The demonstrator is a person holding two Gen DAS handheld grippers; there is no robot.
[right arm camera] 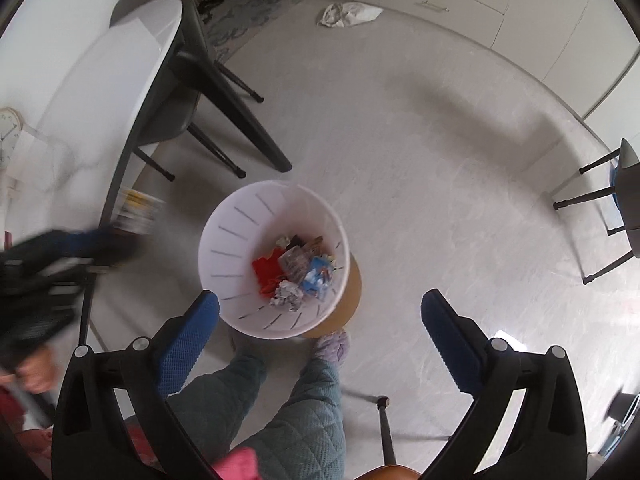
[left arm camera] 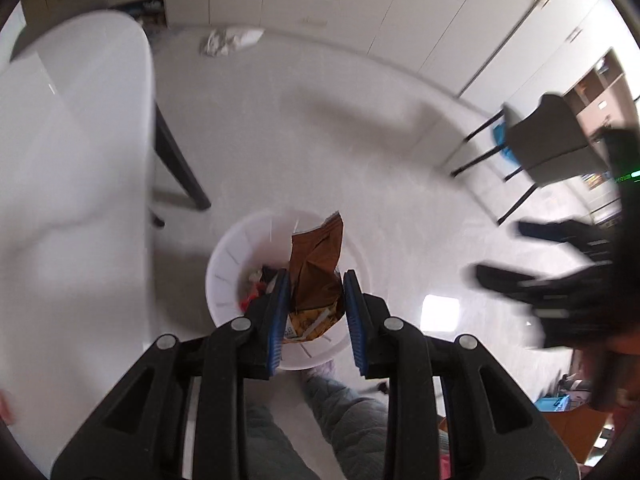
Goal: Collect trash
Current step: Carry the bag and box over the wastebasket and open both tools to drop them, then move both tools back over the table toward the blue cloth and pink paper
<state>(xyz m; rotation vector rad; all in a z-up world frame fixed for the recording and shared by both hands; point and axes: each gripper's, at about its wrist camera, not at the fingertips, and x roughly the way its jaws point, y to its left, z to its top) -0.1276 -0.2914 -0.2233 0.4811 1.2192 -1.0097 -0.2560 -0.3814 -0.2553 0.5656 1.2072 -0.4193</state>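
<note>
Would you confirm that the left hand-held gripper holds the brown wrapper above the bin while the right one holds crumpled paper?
Not quite: in the right wrist view the right hand-held gripper is open and empty. The left hand-held gripper does hold the brown wrapper above the bin.

Glossy crinkled foil wrapper; smooth white plastic bin; glossy marbled table.

Your gripper's blue ridged pads; brown-and-yellow wrapper; white slotted bin with red, blue, grey scraps.
</note>
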